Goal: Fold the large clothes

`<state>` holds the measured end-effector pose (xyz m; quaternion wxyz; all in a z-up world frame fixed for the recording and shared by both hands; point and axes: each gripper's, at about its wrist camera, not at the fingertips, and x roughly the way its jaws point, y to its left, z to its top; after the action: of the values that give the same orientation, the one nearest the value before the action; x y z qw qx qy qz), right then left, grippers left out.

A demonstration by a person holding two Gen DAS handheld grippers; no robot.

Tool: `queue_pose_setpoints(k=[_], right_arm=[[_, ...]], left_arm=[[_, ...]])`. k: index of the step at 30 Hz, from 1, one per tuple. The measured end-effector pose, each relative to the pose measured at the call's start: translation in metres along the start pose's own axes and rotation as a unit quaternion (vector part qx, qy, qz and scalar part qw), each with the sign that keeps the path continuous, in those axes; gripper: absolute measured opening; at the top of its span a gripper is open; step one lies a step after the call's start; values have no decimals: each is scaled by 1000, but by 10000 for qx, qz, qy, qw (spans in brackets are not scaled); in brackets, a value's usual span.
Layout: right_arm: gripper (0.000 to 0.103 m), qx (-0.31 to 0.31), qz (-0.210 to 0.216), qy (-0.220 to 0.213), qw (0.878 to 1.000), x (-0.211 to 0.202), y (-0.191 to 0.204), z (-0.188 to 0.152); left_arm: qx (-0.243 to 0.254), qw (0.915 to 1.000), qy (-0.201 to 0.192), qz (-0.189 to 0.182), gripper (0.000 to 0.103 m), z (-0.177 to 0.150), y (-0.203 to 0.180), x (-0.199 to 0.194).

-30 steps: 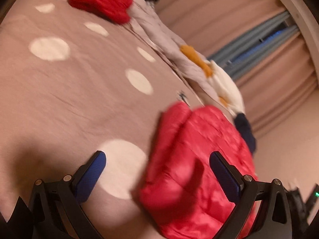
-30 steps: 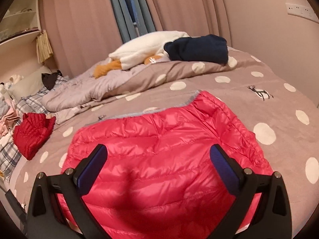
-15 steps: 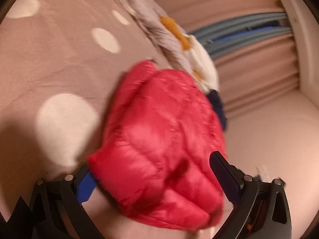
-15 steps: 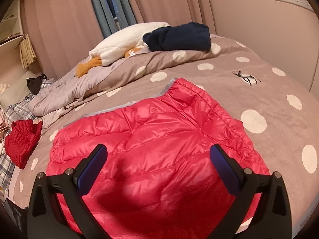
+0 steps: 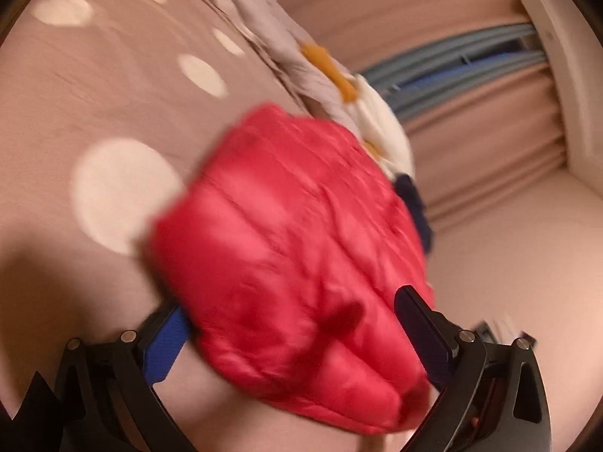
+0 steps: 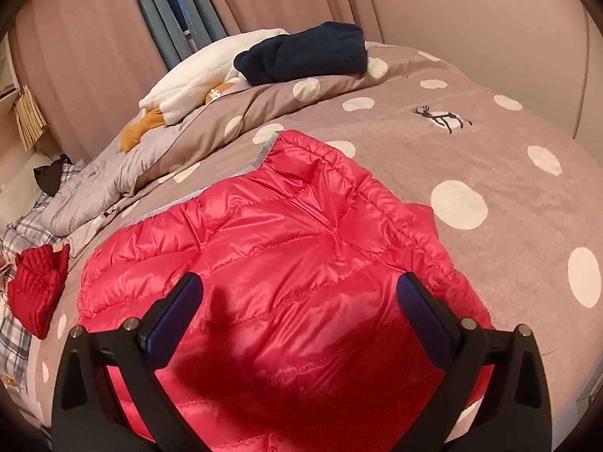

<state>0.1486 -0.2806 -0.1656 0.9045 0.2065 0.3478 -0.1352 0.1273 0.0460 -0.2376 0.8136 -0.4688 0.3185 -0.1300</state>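
Two grippers: both mine, one in each hand, each with its fingers spread wide apart and nothing pinched between them.
Left gripper [image 5: 297,335]: it points at the edge of the red down jacket [image 5: 297,233]; the jacket's puffy edge overlaps my left finger [image 5: 166,342] and hides its tip, while the right finger shows clear in front of the fabric. Whether the pads touch the fabric I cannot tell, since this view is blurred.
Right gripper [image 6: 299,312]: it hangs above the jacket [image 6: 286,263] with the quilted surface showing between both fingers and a dark shadow beneath them.
Jacket: it lies spread flat on the bed [image 6: 508,173], covering the near edge and reaching toward the middle, with a grey lining strip showing along its far-left side.
Bed cover: brown with white dots and a small stitched deer [image 6: 443,116] toward the far right edge.
Far edge of the bed: a folded navy garment [image 6: 305,52] rests on a white plush item [image 6: 196,75], with an orange piece [image 6: 141,130] just beside it and a crumpled grey quilt [image 6: 94,184] running along the left.
Left edge: a second red garment [image 6: 35,282] sits bunched on plaid fabric [image 6: 15,324], well apart from the jacket.
Behind the bed: pink curtains [image 6: 86,49] with a blue-grey panel [image 6: 166,11] between them.
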Motion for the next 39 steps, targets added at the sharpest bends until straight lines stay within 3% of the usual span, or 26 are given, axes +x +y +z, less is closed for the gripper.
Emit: queue_pose_setpoints(k=[4,7,8,10,11,12,13,15,19,22,27,30,34,36,39], right_arm=[[103,-83,136,167,9997,5,4,-2],[103,-400,311,259,9984,4,14,-5],[103,-482,412,304,9975,3,18,-5],[103,-703,646,502,9942,7,26,-8],[103,-888,663,629,9918,11,32,-11],[103,-1123,584,770,9890,17,38,-15],[103,-1543,298,998,9825,31,49,-24],[103,-2037,-13,1063,9732,52,62,-37],[103,-2163,-351,934,9712,83,70,-48],[103,-2166,-299,909,9716,86,69,-48],[103,-2133,-229,733,9740,81,67,-52],[103,-2136,-217,732,9739,80,68,-51],[103,-2106,-208,697,9749,78,61,-53],[103,-2081,-187,696,9754,76,60,-52],[103,-2032,-286,642,9766,75,63,-53]], left_arm=[[-525,9976,43,-447,101,16,11,12],[-1160,9865,95,-1148,100,35,29,19],[-1389,9823,77,-1253,92,38,38,22],[-1682,9801,69,-1054,67,39,49,23],[-1758,9801,97,-914,50,37,53,27],[-1755,9805,118,-875,43,36,56,29],[-1696,9813,96,-903,42,35,57,30],[-1552,9846,79,-806,42,36,51,32],[-1125,9917,123,-608,42,37,38,32],[-929,9931,180,-687,59,41,30,36],[-116,9969,496,-592,87,48,3,46],[-69,9963,562,-643,87,50,3,59],[-166,9881,985,-1173,82,57,7,75],[-194,9865,1144,-1157,63,59,12,82],[-356,9873,1086,-1103,48,58,24,84]])
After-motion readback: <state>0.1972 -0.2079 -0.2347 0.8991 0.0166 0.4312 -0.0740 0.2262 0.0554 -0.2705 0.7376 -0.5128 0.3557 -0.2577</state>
